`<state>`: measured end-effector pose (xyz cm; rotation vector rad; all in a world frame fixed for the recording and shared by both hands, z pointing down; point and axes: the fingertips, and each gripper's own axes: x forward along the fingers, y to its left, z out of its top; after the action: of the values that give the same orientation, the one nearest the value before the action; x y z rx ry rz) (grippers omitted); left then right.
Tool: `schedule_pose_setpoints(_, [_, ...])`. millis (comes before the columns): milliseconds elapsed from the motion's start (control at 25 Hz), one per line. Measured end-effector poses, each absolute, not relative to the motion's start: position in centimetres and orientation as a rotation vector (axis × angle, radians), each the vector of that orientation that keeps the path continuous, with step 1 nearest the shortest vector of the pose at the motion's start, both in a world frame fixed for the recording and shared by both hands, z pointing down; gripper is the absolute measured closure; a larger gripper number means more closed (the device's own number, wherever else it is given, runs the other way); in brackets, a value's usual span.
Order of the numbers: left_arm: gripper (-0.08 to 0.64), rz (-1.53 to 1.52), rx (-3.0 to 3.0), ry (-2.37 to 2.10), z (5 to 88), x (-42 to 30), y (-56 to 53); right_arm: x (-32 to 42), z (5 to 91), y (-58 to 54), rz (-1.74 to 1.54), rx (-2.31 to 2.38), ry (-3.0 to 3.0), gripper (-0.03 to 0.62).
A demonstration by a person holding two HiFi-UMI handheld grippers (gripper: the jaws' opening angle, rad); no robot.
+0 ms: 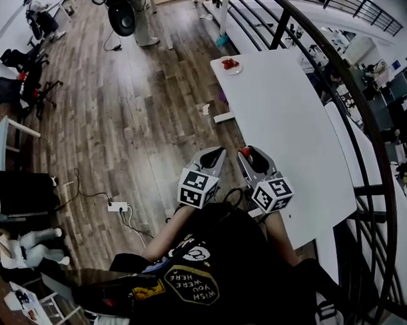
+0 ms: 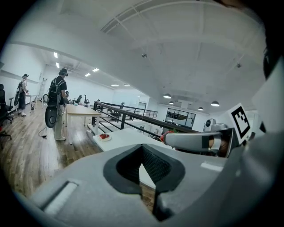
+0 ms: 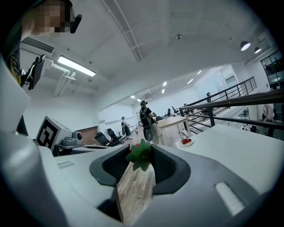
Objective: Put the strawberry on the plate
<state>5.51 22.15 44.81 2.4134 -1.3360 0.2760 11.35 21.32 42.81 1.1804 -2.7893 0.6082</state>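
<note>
Your right gripper has its 2 jaws clamped on the strawberry. In the right gripper view its green leaves poke out at the jaw tips, with a little red showing behind them. You hold it at the near left edge of the white table. The plate sits well apart from it, at the table's far left corner, and already carries other red fruit. Your left gripper hangs just beside the right one, over the wooden floor left of the table. Its jaws are together at the tips, closed on each other. The 2 grippers point the same way - toward the far end of the table.
</note>
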Motion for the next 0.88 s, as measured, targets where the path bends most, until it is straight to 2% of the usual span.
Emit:
schedule_pose_setpoints(360, [0.555, 0.263, 2.433, -1.263, 46.2, 2.9, 21.3, 8.7, 43.8, 20.7, 0.631, 1.279, -2.74, 0.437])
schedule_pose_setpoints(880, [0.555, 0.258, 2.372, -1.253, 47.4, 2.7, 19.0, 8.1, 44.1, 18.2, 0.66, 1.233, -2.722, 0.437])
